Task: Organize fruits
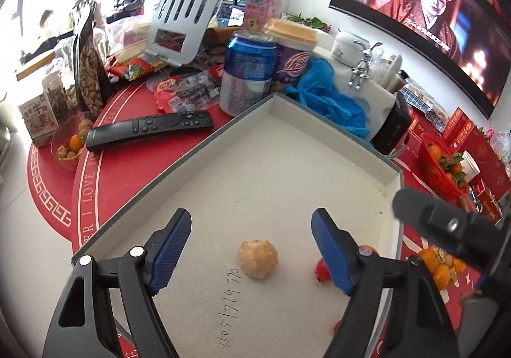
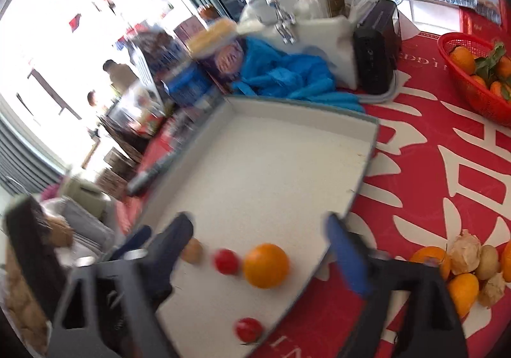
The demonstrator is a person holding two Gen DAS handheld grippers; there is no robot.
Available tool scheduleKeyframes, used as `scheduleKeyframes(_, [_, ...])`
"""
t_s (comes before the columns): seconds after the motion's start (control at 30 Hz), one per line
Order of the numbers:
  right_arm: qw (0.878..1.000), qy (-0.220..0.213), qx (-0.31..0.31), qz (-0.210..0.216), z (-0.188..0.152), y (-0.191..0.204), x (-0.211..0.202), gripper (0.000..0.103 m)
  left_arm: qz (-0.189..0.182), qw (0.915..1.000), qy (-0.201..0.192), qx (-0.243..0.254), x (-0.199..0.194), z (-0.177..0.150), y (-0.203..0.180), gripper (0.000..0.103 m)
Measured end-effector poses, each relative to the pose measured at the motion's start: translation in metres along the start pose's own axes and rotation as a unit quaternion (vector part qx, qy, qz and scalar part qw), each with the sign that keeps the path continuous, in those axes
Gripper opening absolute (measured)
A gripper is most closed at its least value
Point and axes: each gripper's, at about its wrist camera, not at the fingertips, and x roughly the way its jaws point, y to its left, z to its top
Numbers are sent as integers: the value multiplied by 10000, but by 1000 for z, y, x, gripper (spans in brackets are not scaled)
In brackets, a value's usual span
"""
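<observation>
Left tongs (image 1: 252,243) are spread wide over the shallow white tray (image 1: 335,121), nothing between the blue pads, and a tan husked fruit (image 1: 258,259) sits loose on the tray floor right between them, touching neither pad. Just past the right-hand pad, a small red fruit (image 1: 322,271) peeks out on the same tray floor. Over in the right wrist view, blurred, the right tongs (image 2: 260,230) stand fully apart too, gripping nothing. An orange (image 2: 265,265) lies free on the tray (image 2: 367,159) between those pads, a red tomato (image 2: 226,261) just beside it, and a brownish round fruit (image 2: 193,250) close to the left-hand pad. A second red tomato (image 2: 249,328) rests nearer the tray's near edge. Off the tray, on the red tabletop (image 2: 431,166) toward its near right edge, a loose pile of oranges and husked fruits (image 2: 463,268) waits. A red basket (image 2: 479,102) with leafy oranges stands at the far right edge.
</observation>
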Motion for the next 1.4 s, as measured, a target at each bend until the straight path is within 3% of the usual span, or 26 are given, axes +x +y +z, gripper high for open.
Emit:
scheduleKeyframes(0.13, [9992,-249,-127,-291,4,2,-26,103,-264,9984,-298,412,-15,-5,-24,81])
scheduleKeyframes(0.3, [9906,-629,-299,-1175,2,-20,-84,103,-1017,9909,-400,789,-33,-14,-54,82])
scheduleKeyframes(0.53, [9509,-995,1,-2930,22,-113,-169,103,-2136,9694,-25,1208,-42,-26,-97,82])
scheduleKeyframes(0.63, [9215,-889,71,-3779,35,-164,-181,103,-2245,9625,9,1524,-46,-35,-115,82])
scheduleKeyframes(0.7, [9108,-751,63,-4058,36,-192,-181,103,-2204,9597,-20,1742,-48,-41,-127,82])
scheduleKeyframes(0.8, [9104,-433,238,-4109,33,-231,-162,103,-2209,9569,66,1883,-46,-50,-135,82])
scheduleKeyframes(0.97, [9122,-467,81,-4070,42,-259,-134,103,-2271,9527,238,2007,-36,-61,-148,82])
scheduleKeyframes(1.0, [9124,-450,20,-4068,46,-260,-128,99,-2222,9516,307,2100,-34,-63,-150,82])
scheduleKeyframes(1.1, [9120,-270,-198,-4087,54,-260,-105,74,-2205,9488,429,2221,-28,-69,-158,82])
scheduleKeyframes(1.3, [9222,-252,-101,-3858,62,-277,-85,73,-2161,9467,528,2329,-21,-74,-164,82])
scheduleKeyframes(1.4, [9210,-226,-213,-3884,67,-279,-77,73,-2136,9474,603,2306,-17,-73,-165,82])
